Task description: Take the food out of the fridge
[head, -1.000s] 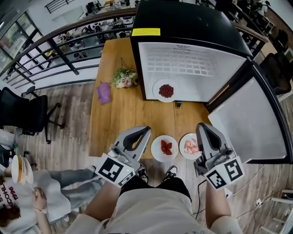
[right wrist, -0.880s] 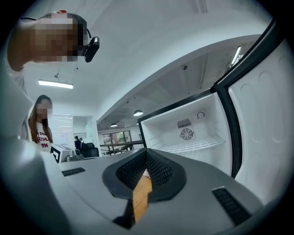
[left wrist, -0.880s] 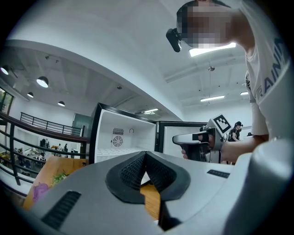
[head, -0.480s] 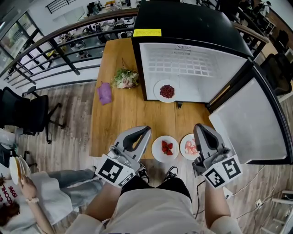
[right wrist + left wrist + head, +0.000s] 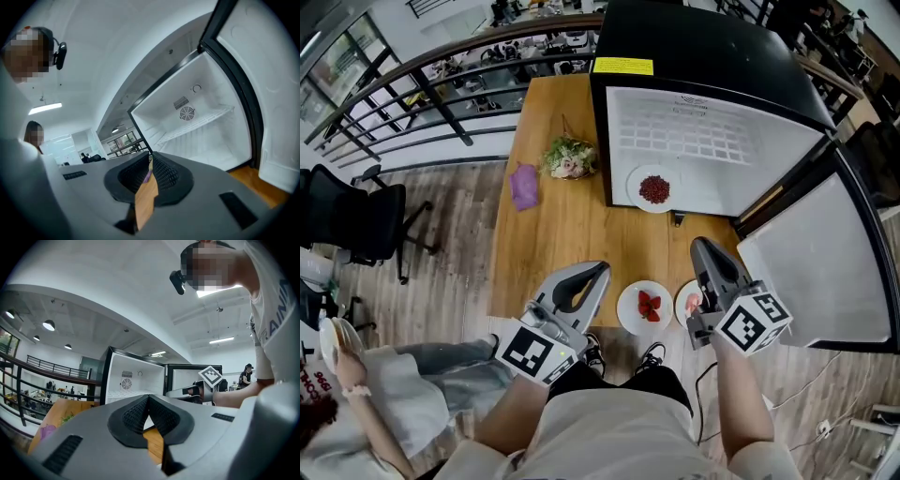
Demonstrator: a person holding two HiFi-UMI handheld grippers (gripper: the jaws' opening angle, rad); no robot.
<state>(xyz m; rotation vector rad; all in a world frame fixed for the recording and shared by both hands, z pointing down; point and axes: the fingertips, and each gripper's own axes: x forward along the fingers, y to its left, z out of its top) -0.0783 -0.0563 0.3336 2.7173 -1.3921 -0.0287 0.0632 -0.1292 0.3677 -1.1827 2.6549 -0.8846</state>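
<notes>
A black fridge [image 5: 703, 56] stands open on the wooden table [image 5: 553, 234]. A white plate of dark red food [image 5: 653, 189] lies at the front of its floor. Near the table's front edge lie a plate of strawberries [image 5: 645, 307] and a plate of pink shrimp [image 5: 688, 302], the latter partly hidden under my right gripper [image 5: 701, 246]. That gripper is shut and empty, pointing at the fridge's white inside [image 5: 197, 117]. My left gripper [image 5: 598, 270] hovers left of the strawberry plate, shut and empty too. In the gripper views the left gripper [image 5: 148, 399] and right gripper [image 5: 150, 159] show their pads together.
The fridge door [image 5: 825, 253] swings open to the right. A small bouquet [image 5: 566, 157] and a purple object [image 5: 525, 186] lie on the table's left part. A railing [image 5: 422, 84] and an office chair [image 5: 347, 225] stand beyond the left edge; a seated person [image 5: 337, 384] is at lower left.
My right gripper has sunk, shifted left and rolled, so it covers more of the shrimp plate. The left gripper has stayed put. The seated person's bowl moved left.
</notes>
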